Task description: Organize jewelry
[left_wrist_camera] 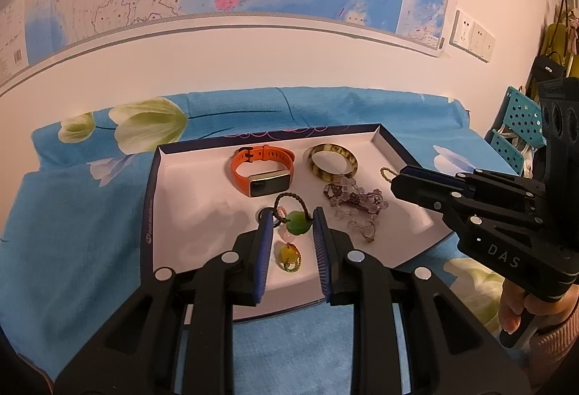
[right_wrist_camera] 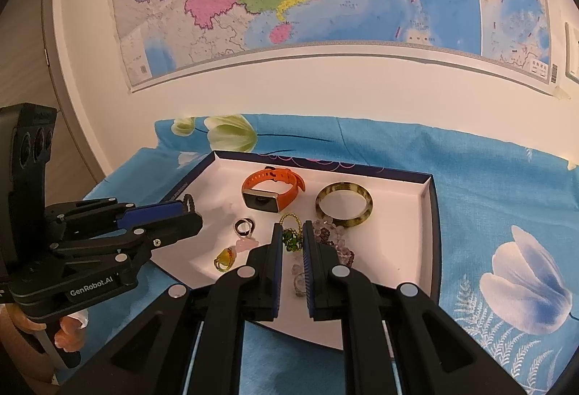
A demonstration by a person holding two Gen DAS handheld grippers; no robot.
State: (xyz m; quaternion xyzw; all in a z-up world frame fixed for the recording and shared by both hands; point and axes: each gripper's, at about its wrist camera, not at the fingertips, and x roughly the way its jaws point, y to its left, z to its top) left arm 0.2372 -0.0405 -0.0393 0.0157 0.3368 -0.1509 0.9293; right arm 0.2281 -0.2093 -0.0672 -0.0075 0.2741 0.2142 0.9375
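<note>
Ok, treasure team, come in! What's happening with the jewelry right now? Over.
Left gripper shut on green pendant. Right gripper shut on green beaded charm. Both over tray; watch, bangle inside. Nothing blocking.

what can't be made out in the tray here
- Left wrist view: whether the left tongs actually pinch the green pendant between them; contact unclear.
- Right wrist view: the right tongs cover part of the bead pile.
- Right wrist view: the left tongs hide that pendant; only its cord shows.
</note>
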